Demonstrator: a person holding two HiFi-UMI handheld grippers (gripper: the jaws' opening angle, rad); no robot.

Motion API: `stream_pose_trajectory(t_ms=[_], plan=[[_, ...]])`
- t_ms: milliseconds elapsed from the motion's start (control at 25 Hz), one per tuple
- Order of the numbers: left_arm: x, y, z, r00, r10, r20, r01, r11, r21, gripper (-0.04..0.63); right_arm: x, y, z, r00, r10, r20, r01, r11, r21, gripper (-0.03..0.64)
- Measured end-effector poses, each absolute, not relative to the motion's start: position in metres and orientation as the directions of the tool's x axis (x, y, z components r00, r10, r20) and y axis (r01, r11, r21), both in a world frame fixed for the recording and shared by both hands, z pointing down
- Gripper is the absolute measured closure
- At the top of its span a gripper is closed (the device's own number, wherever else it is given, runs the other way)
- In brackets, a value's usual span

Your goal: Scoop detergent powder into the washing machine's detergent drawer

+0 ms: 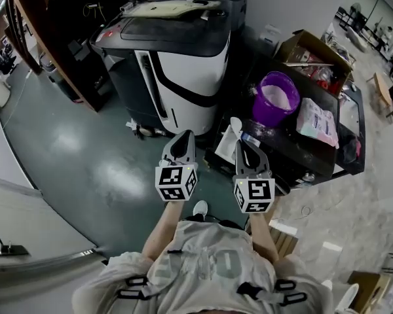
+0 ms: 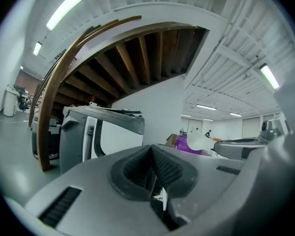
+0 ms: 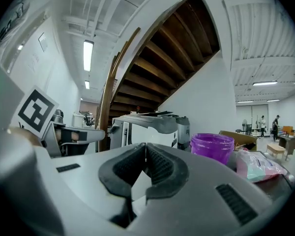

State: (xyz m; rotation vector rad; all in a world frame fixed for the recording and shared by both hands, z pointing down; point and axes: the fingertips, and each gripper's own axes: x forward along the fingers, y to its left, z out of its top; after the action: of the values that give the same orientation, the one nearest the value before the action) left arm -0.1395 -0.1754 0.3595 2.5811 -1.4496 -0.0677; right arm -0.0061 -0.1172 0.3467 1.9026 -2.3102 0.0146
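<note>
"Where is the soap powder?"

"In the purple tub (image 1: 267,114) on the dark table (image 1: 314,161). You can see the white powder (image 1: 277,97) inside it."

"And the washing machine (image 1: 183,64)?"

"It is the big white and black box to the left of the tub. I can't see its drawer from here."

"What are the two grippers doing?"

"Both are on the near side of the tub, close to the person, and both point away from the person. The left gripper (image 2: 151,149) has its jaws pressed together, with nothing in them that I can make out. The right gripper (image 3: 145,147) has its jaws together at the tips too, and no scoop in them (a bit of white shows low in the gap, but I can't tell what it is)."

"Which one is closer to the tub?"

"The right one. The tub is ahead of it and a little to its right. The left one is further from the tub, over by the machine."

"Is there a scoop?"

"I think so. A white spoon-shaped thing (image 1: 236,125) sits between the tub and the right gripper, just by its tip. Its round end points away from the person. The handle seems to run back toward the gripper, but that part is hard to see."

"So what comes first?"

"My guess is that the right gripper has to open and take that handle. No powder is scooped yet."
</note>
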Motion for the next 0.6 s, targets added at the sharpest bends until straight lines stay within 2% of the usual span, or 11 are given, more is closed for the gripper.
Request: stream_pose_trajectory(t_ms=[240, 600], plan=[[-0.096, -0.202, 0.350, 0.607, -0.793, 0.045, -0.793, -0.601, 0.097, 0.575, 0.023, -0.142, 0.342, -0.095, -0.989, 0.112, -0.991, 0.105, 0.084, 0.606], [-0.004, -0.202, 0.343, 0.743, -0.667, 0.062, -0.669, -0.742, 0.038, 0.575, 0.110, -0.122, 0.347, 0.115, -0.985, 0.126, -0.993, -0.109, 0.049, 0.606]])
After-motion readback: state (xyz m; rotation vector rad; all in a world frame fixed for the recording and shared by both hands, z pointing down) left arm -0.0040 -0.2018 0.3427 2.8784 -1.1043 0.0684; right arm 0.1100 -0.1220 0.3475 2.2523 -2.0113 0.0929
